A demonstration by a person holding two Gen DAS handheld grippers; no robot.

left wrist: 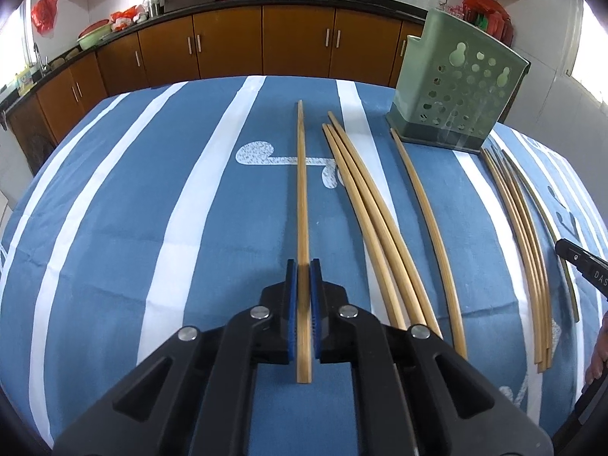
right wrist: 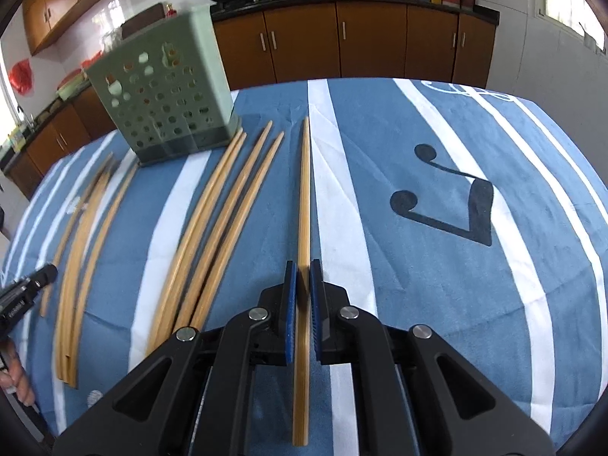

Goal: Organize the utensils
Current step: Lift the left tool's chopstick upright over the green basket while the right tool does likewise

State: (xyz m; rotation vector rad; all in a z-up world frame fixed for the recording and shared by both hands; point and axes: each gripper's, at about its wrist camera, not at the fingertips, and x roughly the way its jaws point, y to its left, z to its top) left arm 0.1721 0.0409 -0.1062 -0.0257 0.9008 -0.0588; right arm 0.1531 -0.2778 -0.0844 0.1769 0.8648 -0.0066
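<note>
My left gripper (left wrist: 303, 266) is shut on a bamboo chopstick (left wrist: 301, 190), which runs straight ahead between the blue pads. My right gripper (right wrist: 303, 266) is likewise shut on a second chopstick (right wrist: 304, 190). I cannot tell whether either tip rests on the cloth. A green perforated utensil holder (left wrist: 456, 87) (right wrist: 163, 102) stands upright at the far side, between the two grippers. Loose chopsticks (left wrist: 364, 205) (right wrist: 228, 205) lie on the cloth in front of it, and a further bundle (left wrist: 524, 228) (right wrist: 83, 235) lies beside them.
The table has a blue cloth with white stripes (left wrist: 152, 190) (right wrist: 418, 133). A person's hand (left wrist: 598, 353) (right wrist: 15, 376) shows at the frame edge. Brown kitchen cabinets (left wrist: 228, 41) with woks on the counter line the wall behind the table.
</note>
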